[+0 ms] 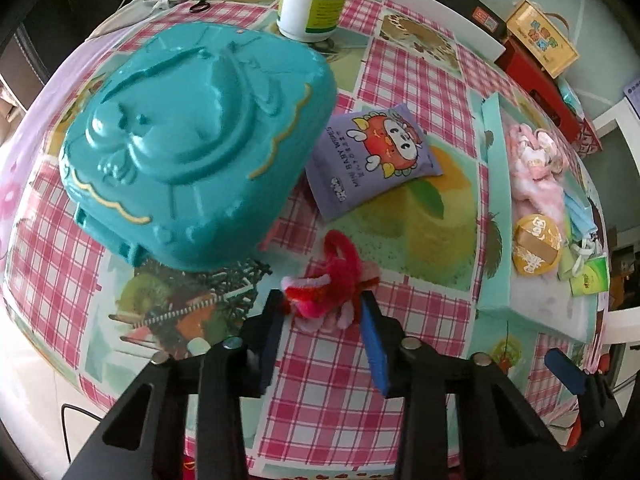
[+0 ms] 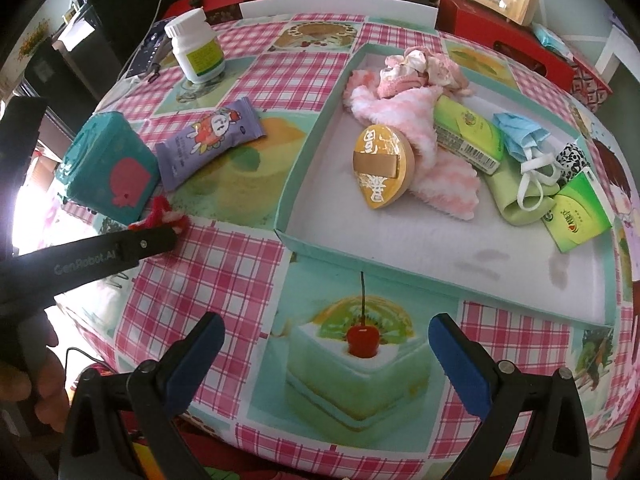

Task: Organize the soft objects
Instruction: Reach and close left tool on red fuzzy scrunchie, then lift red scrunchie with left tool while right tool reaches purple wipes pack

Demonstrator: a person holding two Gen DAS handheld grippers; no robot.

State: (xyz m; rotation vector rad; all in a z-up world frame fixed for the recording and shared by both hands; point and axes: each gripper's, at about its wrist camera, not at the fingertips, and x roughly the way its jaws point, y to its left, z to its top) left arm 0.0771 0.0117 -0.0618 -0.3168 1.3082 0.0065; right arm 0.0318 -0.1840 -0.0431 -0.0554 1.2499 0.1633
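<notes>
The left gripper's (image 2: 154, 242) black arm reads "GenRobot.AI"; the purple snack packet (image 1: 374, 156) reads "MINI BABY WINGS".

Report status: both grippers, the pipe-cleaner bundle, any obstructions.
Left gripper pinching red-pink pipe-cleaner bundle on tablecloth. Right gripper open, empty. Teal case close beside bundle; tray has room.

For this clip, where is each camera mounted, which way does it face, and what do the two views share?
Left wrist: on the left gripper, looking steeply down at the pipe-cleaner bundle between its fingers, beside the teal case.
Right wrist: on the right gripper, open over the tablecloth, facing the tray; a hand shows at left.
Shared: bundle, case, wipes packet, tray.
</notes>
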